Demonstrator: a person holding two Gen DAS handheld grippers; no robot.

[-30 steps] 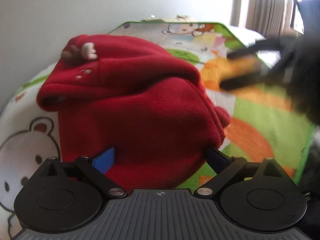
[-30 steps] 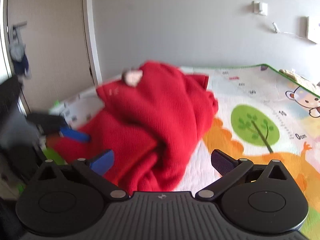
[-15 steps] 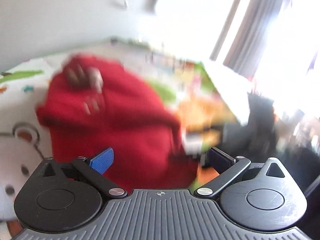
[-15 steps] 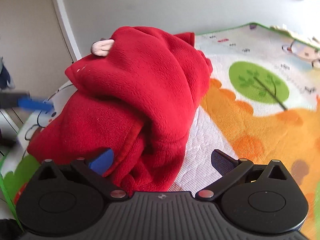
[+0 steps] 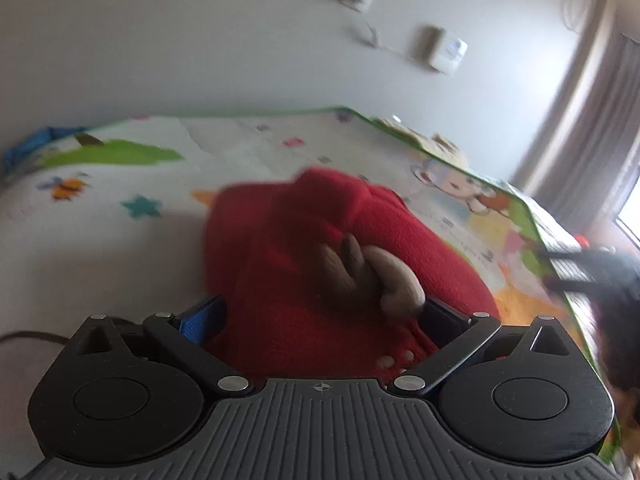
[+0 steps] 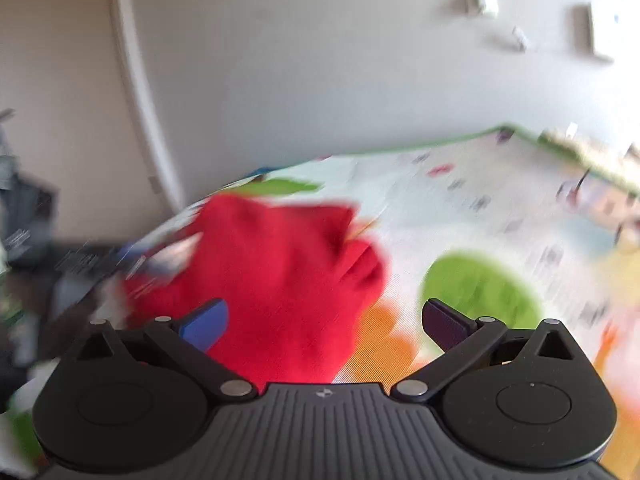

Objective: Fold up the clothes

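Note:
A red fleece garment point(image 5: 288, 264) lies bunched on the colourful play mat point(image 5: 120, 216). A brown plush patch point(image 5: 360, 276) sits on its top. My left gripper point(image 5: 320, 320) is open, its jaws wide on either side of the near end of the garment, not clamped. In the right wrist view the garment point(image 6: 272, 280) is blurred. My right gripper point(image 6: 324, 324) is open over its near right edge and the mat point(image 6: 480, 216). The right gripper shows blurred at the right edge of the left wrist view point(image 5: 580, 268).
A grey wall point(image 5: 200, 40) with sockets and a cable point(image 5: 440, 48) stands behind the mat. Curtains point(image 5: 600, 140) and a bright window are at the right. A white door frame point(image 6: 136, 100) and dark clutter point(image 6: 28, 216) are left in the right wrist view.
Both grippers have swung fast and the views blur. The left gripper has come round to the garment's patch end, close above it. The right gripper has lifted and pulled back. Both stay open.

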